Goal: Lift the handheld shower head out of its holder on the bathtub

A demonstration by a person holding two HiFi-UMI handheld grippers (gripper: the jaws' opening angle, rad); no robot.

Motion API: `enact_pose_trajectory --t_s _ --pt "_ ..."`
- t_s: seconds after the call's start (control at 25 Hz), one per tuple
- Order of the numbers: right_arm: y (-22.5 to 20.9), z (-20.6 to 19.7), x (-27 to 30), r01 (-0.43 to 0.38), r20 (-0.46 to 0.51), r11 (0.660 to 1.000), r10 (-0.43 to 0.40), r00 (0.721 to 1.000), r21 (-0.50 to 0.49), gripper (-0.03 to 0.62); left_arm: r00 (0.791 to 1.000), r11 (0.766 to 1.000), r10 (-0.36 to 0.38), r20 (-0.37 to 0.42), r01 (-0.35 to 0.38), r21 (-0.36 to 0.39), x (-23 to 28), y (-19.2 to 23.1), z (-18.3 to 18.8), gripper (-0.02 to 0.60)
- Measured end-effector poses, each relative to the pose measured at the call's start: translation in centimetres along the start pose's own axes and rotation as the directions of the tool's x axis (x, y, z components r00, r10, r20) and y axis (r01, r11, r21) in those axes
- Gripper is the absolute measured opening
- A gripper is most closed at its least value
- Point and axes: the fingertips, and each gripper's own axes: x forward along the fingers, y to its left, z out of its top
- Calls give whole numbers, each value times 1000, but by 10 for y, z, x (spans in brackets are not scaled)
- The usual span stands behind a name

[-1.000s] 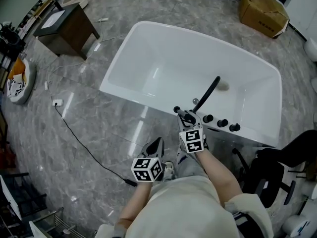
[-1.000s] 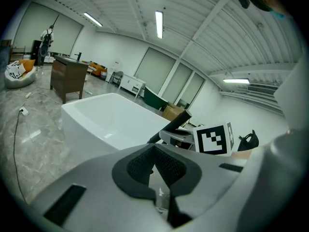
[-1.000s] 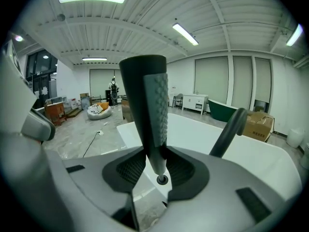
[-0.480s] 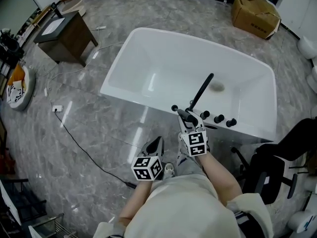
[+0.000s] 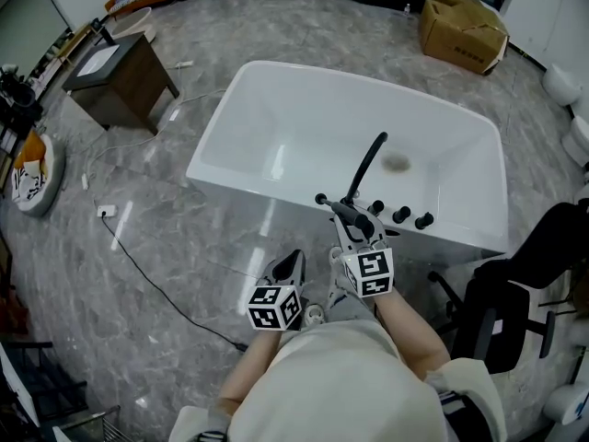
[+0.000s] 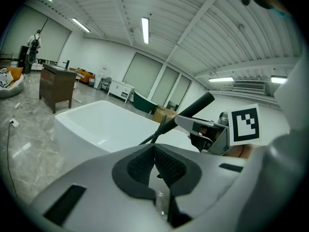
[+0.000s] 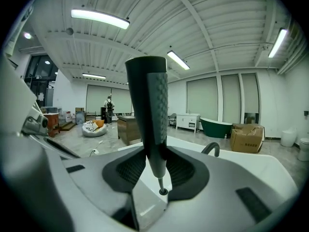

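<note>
grey marble floor [image 5: 74,274]; dark wooden cabinet [image 5: 124,67]; cardboard box [image 5: 462,24]; ceiling strip lights [image 7: 100,19]

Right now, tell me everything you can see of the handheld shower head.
The shower head is a slim dark stick, black from above, dark grey with a finely textured face close up. It tapers to a thin stem with a round tip. It stands nearly upright, its lower part clamped between the right tongs, above the near rim of the white bathtub.
</note>
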Motion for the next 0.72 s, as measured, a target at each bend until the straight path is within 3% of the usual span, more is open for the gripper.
enact_pose_trajectory --t_s 0.72 --pt "17 66 -80 11 181 1000 -8 983 -16 140 998 996 -30 56 25 87 -27 -12 12 20"
